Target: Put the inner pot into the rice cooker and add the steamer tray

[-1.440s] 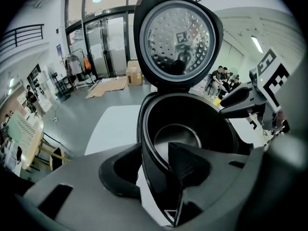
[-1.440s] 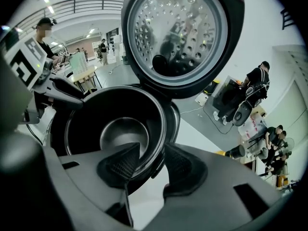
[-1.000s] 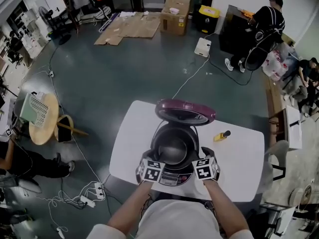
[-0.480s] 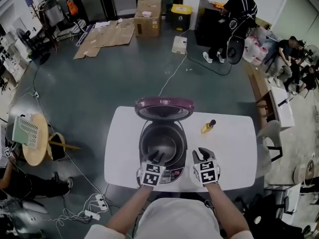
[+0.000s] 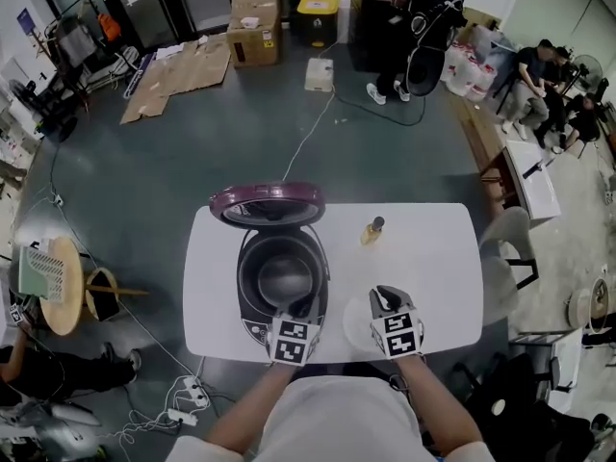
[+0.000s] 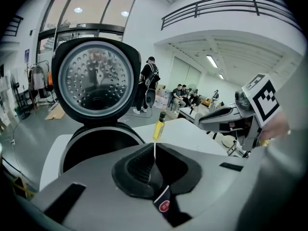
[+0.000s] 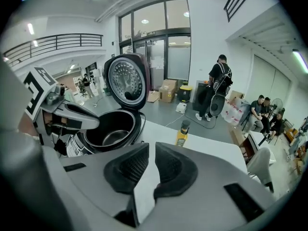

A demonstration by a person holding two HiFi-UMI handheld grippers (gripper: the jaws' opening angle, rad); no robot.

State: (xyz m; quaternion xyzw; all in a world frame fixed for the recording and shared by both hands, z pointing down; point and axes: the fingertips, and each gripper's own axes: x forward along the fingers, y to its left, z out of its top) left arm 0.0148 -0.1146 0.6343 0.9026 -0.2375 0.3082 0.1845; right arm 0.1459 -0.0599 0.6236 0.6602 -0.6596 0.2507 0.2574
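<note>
Black inner pot [image 5: 284, 275] sits in cooker [image 5: 244, 301] beyond left tool [image 5: 303, 306], clenched empty; right tool [image 5: 385, 298] closing on nothing.

A white rectangular table [image 5: 433, 277] stands on a dark floor [image 5: 192, 152], filling the lower centre of the head view. On its left half sits a rice cooker [image 5: 245, 301], its purple lid [image 5: 268, 206] raised toward the far edge. A small yellow bottle [image 5: 372, 231] with a dark cap stands upright near the far edge, well right of the cooker. A pale round item [image 5: 354, 325], partly covered, lies near the front edge, just beside the cooker.
</note>
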